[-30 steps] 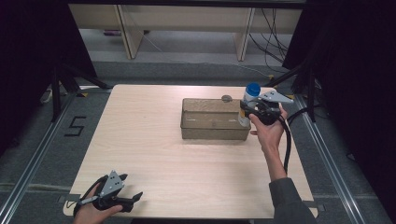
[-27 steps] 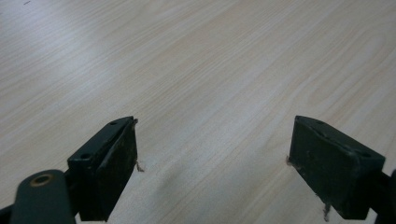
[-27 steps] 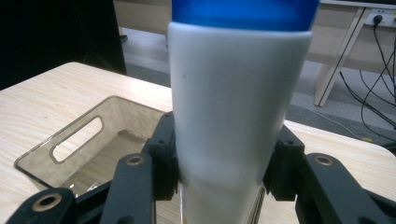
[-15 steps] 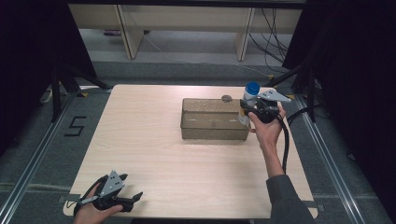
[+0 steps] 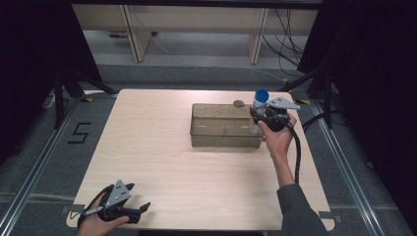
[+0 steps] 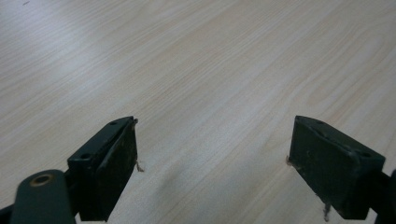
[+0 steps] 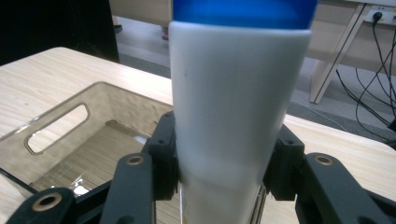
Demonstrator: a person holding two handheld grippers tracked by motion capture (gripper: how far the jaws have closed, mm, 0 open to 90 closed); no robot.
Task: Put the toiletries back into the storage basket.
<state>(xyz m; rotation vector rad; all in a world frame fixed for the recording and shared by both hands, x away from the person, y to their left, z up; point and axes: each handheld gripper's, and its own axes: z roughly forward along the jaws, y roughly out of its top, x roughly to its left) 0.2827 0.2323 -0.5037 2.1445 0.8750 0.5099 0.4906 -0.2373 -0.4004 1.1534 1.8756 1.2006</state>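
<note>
A white bottle with a blue cap (image 5: 259,104) (image 7: 233,102) stands upright in my right gripper (image 5: 257,117) (image 7: 223,158), whose jaws press on its sides. It is held at the right end of a clear plastic bin (image 5: 223,125) (image 7: 70,135) in the middle of the table; the bin looks empty inside. My left gripper (image 5: 135,212) (image 6: 212,163) rests low at the table's near left corner, jaws wide apart over bare wood, nothing between them.
A small round dark object (image 5: 238,103) lies on the table just behind the bin. The light wooden table (image 5: 157,142) has dark floor around it, with shelf legs and cables beyond its far edge.
</note>
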